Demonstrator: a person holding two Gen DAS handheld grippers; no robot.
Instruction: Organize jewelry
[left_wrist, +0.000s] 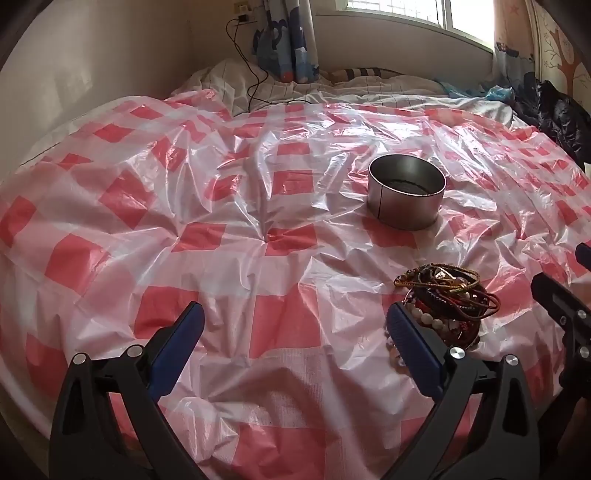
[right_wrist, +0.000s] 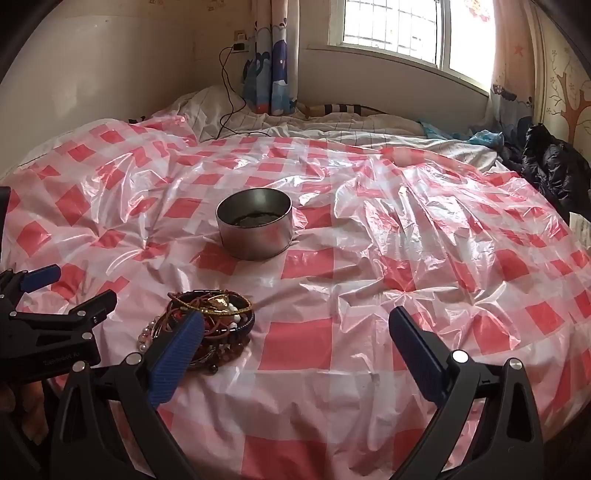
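Both grippers hang over the bed's red-and-white checked plastic sheet (left_wrist: 280, 325) with nothing grabbed. The left gripper (left_wrist: 295, 325) has its jaws spread wide, same for the right gripper (right_wrist: 295, 328). The pile of bracelets (left_wrist: 447, 299) sits lower right in the left view, well short of the metal tin (left_wrist: 406, 192) at center right.

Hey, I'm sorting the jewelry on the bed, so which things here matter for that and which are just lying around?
For the job:
pile of bracelets
round metal tin
left gripper, jaws open
right gripper, jaws open

Just lying about:
checked plastic sheet
black jacket
charger cable
blue plastic bag
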